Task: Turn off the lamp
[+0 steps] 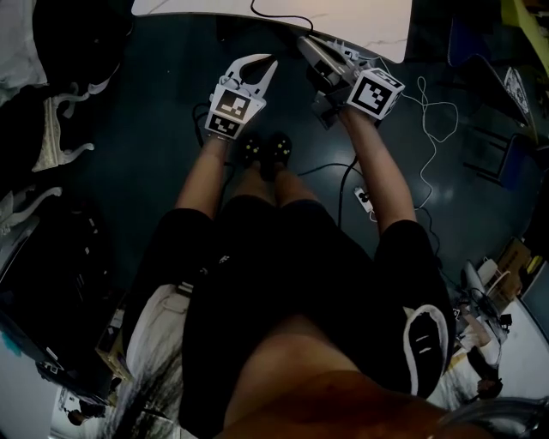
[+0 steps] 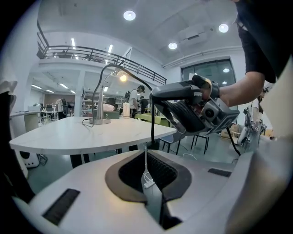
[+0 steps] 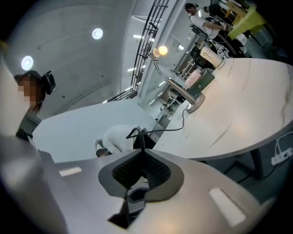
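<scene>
The lamp stands on the white table (image 2: 91, 137), with a curved silver neck, a round base (image 2: 100, 120) and a lit bulb (image 2: 122, 78). The right gripper view shows it too, bulb (image 3: 160, 50) glowing above its base (image 3: 194, 103). In the head view both grippers are held out in front of me, below the table's near edge (image 1: 360, 26) and well short of the lamp. My left gripper (image 1: 262, 62) is shut and empty. My right gripper (image 1: 307, 45) looks shut with nothing between its pads. A black cable (image 3: 137, 135) lies just beyond its tips.
On the dark floor lie a white cable (image 1: 433, 120) and a power strip (image 1: 364, 199). Bags and clutter sit at the left (image 1: 51, 129). People (image 2: 137, 98) and desks stand far behind the table, and a chair (image 2: 201, 139) is at its right.
</scene>
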Demonstrator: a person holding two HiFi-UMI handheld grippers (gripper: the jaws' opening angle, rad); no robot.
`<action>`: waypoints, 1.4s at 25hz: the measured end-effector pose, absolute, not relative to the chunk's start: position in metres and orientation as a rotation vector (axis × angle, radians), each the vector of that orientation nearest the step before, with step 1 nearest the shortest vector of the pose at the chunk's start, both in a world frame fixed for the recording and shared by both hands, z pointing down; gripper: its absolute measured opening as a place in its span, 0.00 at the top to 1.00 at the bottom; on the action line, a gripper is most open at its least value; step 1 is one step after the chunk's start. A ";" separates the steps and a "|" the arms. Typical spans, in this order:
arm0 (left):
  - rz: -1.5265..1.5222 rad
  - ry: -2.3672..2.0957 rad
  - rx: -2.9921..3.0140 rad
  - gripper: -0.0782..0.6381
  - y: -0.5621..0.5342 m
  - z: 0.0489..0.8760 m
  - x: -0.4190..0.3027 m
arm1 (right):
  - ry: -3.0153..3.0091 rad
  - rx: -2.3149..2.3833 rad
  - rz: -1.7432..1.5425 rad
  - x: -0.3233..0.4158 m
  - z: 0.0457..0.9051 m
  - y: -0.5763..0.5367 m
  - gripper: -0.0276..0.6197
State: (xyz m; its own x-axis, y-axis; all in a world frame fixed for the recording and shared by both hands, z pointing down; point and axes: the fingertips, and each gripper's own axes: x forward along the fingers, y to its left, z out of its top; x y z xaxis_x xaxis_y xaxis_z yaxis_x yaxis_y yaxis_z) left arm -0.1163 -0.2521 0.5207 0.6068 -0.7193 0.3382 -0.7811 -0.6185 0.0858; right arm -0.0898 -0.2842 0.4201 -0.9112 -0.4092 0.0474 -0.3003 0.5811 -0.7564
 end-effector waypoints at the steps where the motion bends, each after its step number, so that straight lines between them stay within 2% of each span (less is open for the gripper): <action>1: 0.407 -1.230 2.616 0.90 -0.255 0.520 -0.111 | 2.669 -0.591 -1.247 -0.087 0.416 -0.285 0.94; 5: 0.433 -1.176 2.647 0.89 -0.265 0.519 -0.093 | 2.691 -0.558 -1.231 -0.077 0.403 -0.291 0.94; 6: 0.429 -1.165 2.649 0.87 -0.267 0.519 -0.093 | 2.689 -0.550 -1.235 -0.077 0.400 -0.291 0.94; 7: 0.423 -1.151 2.651 0.77 -0.268 0.518 -0.092 | 2.686 -0.546 -1.243 -0.077 0.399 -0.291 0.94; 8: 0.418 -1.131 2.658 0.73 -0.269 0.518 -0.091 | 2.682 -0.544 -1.255 -0.077 0.398 -0.290 0.94; 21: 0.495 -0.862 2.913 0.73 -0.274 0.503 -0.059 | 2.624 -0.330 -1.413 -0.083 0.387 -0.285 0.94; 35: 0.408 -0.852 2.801 0.77 -0.262 0.493 -0.044 | 2.797 -0.398 -1.256 -0.081 0.387 -0.284 0.93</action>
